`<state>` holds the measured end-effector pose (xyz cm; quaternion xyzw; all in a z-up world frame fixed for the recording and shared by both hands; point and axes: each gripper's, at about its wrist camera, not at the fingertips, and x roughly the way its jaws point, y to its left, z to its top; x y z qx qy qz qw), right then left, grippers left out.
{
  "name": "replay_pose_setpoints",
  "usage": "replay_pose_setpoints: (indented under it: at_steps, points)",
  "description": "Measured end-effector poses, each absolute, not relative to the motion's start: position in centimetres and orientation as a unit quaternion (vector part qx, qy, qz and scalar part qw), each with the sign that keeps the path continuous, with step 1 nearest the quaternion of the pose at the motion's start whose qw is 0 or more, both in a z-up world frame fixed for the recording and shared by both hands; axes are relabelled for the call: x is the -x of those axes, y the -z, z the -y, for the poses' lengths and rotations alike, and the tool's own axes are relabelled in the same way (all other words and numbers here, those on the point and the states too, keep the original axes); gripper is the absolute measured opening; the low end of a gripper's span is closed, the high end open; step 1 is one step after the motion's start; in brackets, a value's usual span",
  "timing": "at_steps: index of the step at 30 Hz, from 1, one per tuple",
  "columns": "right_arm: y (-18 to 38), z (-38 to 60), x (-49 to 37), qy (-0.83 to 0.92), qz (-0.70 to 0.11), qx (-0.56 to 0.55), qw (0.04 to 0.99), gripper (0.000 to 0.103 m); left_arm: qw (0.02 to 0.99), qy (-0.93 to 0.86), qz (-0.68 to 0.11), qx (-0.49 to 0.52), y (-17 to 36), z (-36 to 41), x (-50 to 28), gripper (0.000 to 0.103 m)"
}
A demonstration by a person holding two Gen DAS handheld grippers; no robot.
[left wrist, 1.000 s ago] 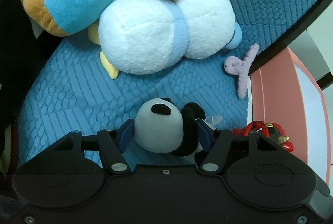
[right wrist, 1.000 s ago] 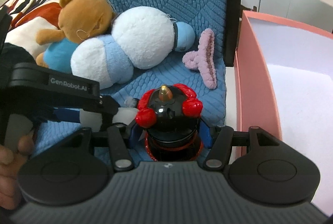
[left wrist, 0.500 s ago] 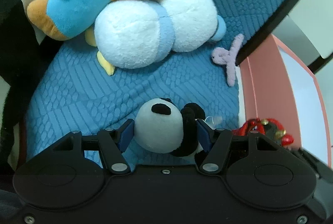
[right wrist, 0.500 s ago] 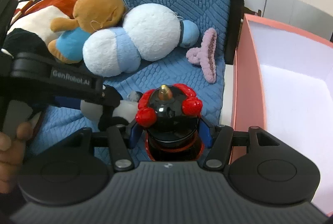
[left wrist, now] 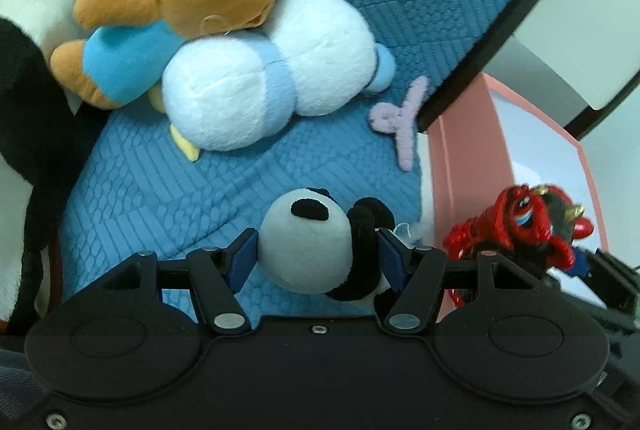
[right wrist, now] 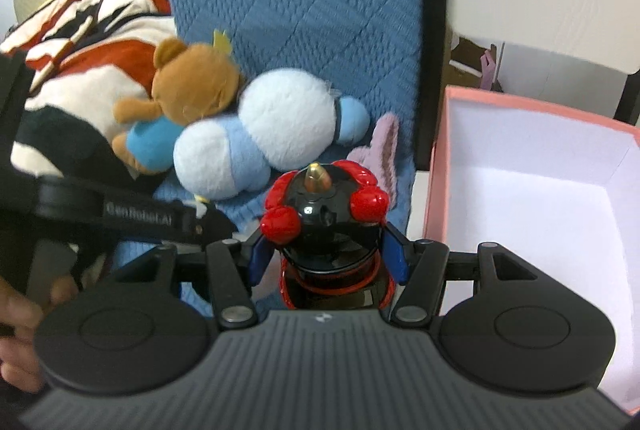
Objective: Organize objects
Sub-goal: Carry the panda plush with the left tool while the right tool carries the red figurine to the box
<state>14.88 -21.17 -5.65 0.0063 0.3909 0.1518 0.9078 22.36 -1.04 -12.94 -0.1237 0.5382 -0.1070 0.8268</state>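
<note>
My left gripper (left wrist: 318, 254) is shut on a small panda plush (left wrist: 316, 242), its blue pads pressed into both sides, held above the blue quilted cushion (left wrist: 168, 190). My right gripper (right wrist: 327, 252) is shut on a black and red toy figure (right wrist: 326, 214) with a gold tip. That same figure (left wrist: 520, 226) appears at the right of the left wrist view, over the pink box (left wrist: 472, 166). In the right wrist view the pink box (right wrist: 436, 170) with its white inside stands open at the right. The left gripper's body (right wrist: 120, 214) crosses the left of that view.
A brown bear in a blue shirt (left wrist: 192, 14), a white and pale blue plush (left wrist: 264, 78) and a lilac hair claw (left wrist: 400, 118) lie on the cushion. A large black, white and red plush (right wrist: 80, 70) lies at the left. A hand (right wrist: 20, 334) grips the left handle.
Both grippers have risen with their toys; the cushion and plush pile look farther away. The red and black figure has come up beside the pink box in the left wrist view.
</note>
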Motion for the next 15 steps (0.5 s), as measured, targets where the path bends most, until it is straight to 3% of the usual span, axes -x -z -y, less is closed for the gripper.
replay_pose_setpoints:
  at_steps: [15]
  points:
    - [-1.5,26.6,-16.2,-0.13,-0.336,-0.025,0.933,0.06,0.841,0.168,-0.502,0.114,4.5,6.7,-23.5,0.061]
